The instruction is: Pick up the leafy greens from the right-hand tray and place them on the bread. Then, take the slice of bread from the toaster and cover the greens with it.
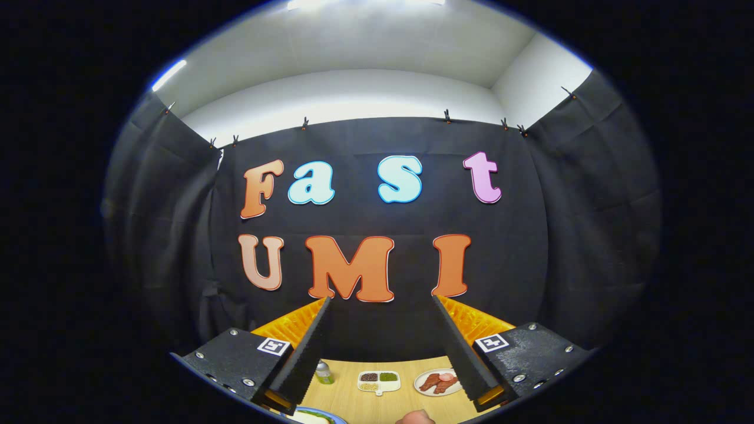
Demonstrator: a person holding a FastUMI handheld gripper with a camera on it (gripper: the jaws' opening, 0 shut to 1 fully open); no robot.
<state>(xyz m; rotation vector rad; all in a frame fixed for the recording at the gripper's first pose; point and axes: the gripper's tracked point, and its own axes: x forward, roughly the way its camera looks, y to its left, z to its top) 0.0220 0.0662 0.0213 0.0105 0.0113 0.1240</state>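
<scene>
We hold the fingers (380, 353) apart and empty above the worktop (353, 400), greens and bread too unclear to judge progress.

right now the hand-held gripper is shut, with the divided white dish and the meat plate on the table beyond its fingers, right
Not quite: the hand-held gripper is open, its fingers spread wide, as the gripper view shows. The divided white dish and the meat plate do sit on the table beyond them.

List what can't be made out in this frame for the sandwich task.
- Toaster and its bread slice: not identifiable in the gripper view.
- Blue-rimmed plate: cut off by the lower edge beside the open gripper; contents unclear.
- Divided tray: compartments too small to identify.
- Plate beyond the fingers: reddish food, partly hidden by one finger.
</scene>
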